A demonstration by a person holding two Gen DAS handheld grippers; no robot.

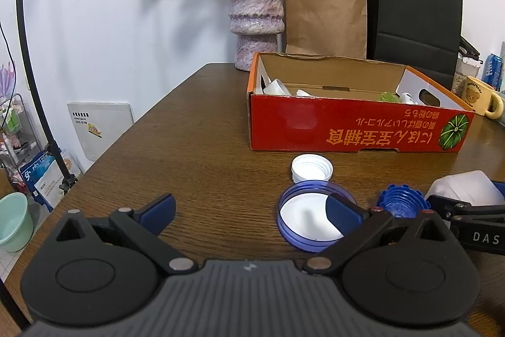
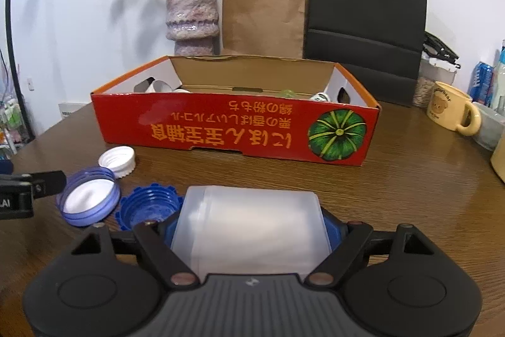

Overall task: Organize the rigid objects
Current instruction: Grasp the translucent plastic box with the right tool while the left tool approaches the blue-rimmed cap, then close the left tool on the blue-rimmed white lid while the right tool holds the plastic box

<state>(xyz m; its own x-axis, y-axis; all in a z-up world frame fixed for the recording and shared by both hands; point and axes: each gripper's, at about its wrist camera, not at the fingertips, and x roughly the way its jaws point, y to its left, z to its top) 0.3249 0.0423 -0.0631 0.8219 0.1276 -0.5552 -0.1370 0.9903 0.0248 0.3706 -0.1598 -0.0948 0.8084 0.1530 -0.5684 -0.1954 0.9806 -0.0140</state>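
translucent container [image 2: 252, 229] | between right gripper [image 2: 252, 234] pads (touching) | left gripper [image 1: 249, 215] spread wide

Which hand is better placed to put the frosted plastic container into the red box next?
The right. Its tongs already straddle the frosted container, pads at both its sides, with the red box straight ahead. The left tongs are open and empty, over the wide blue lid.

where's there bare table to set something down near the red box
Bare wood lies left of the red box, out to the table edge, and right of it before the yellow mug. Crowded in front: white cap, clear blue lid, dark blue cap and frosted container in the right gripper.
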